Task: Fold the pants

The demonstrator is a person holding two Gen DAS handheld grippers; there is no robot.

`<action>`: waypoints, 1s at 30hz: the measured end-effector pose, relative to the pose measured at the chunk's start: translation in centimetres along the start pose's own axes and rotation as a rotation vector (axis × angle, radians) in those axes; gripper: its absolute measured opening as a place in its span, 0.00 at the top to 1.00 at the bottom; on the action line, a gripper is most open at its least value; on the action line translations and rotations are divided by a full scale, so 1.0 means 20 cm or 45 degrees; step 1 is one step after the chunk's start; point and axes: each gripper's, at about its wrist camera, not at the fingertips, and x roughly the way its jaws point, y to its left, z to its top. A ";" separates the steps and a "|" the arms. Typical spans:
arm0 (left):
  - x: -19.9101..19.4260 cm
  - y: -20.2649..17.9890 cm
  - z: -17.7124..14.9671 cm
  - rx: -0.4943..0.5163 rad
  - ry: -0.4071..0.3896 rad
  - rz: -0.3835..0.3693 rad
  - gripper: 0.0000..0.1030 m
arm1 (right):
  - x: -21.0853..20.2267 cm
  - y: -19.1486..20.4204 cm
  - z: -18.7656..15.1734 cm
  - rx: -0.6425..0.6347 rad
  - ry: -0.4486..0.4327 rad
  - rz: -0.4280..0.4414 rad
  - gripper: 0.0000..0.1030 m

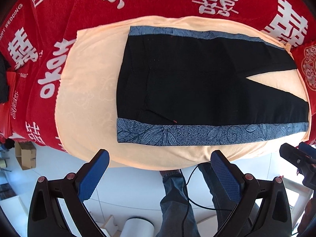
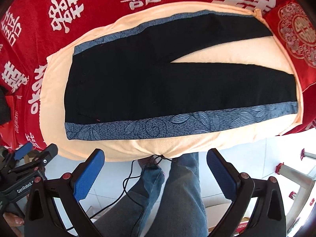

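Two grippers hang off the near edge of the tabletop, over the white floor, and neither touches any cloth. The left gripper (image 1: 160, 174) has its jaws spread wide and holds nothing; the right gripper (image 2: 156, 170) is likewise wide apart and empty. A pair of black pants (image 1: 197, 83) with blue leaf-patterned side stripes lies flat and unfolded on a peach cloth (image 1: 86, 90), waistband to the left, the two legs running right with a narrow wedge of peach showing between them. The peach cloth sits on a red cover (image 1: 59, 9) printed with white characters. Below the table edge, the person's jeans-clad legs (image 2: 167, 197) stand on the floor, with a thin black cable (image 2: 126, 179) trailing beside them.
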 end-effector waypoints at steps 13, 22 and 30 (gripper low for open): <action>0.44 0.12 0.02 -0.199 -0.021 -0.175 0.00 | 0.46 -0.09 0.11 0.034 0.054 0.421 0.00; 0.65 0.31 -0.11 -0.322 -0.066 -0.516 0.00 | 0.97 -0.16 -0.10 0.311 0.262 1.044 0.41; 0.74 0.29 -0.16 -0.323 0.007 -0.603 0.00 | 1.15 -0.28 -0.17 0.561 0.201 1.204 0.41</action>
